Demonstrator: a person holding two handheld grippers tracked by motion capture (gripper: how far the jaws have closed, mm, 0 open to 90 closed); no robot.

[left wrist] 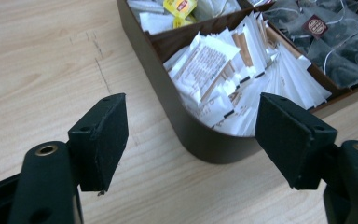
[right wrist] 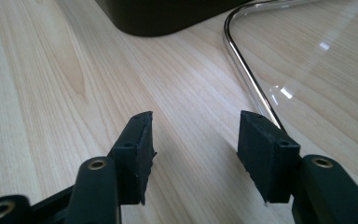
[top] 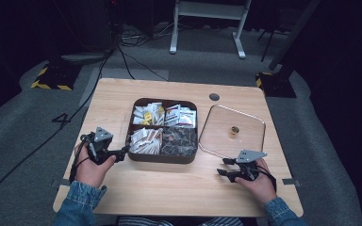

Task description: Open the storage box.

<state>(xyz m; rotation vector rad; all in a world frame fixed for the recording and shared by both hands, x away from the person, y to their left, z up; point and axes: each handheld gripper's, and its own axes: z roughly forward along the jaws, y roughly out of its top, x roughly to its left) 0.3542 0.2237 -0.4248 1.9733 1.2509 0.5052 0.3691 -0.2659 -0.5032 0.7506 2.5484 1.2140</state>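
A dark brown box [top: 162, 158] with four compartments sits mid-table. White paper packets [top: 145, 140] fill its near left compartment and dark mesh tea bags [top: 179, 140] its near right one. My left gripper [top: 122, 153] hovers just left of the box, open, nothing between its jaws. In the left gripper view the left gripper [left wrist: 191, 121] points at the box's rounded corner [left wrist: 200, 135], with the white packets [left wrist: 223, 70] behind it. My right gripper [top: 222, 167] is open and empty, low over the table by the near left corner of a glass lid [top: 245, 134]. The right gripper [right wrist: 196, 135] sits beside the lid's metal rim [right wrist: 247, 70].
The glass lid lies flat to the right of the box, with a small brass knob [top: 234, 130] at its middle. Yellow packets [left wrist: 179, 7] and more sachets fill the far compartments. A round grommet [top: 214, 97] sits near the table's far edge. Bare wood [top: 169, 188] runs along the front.
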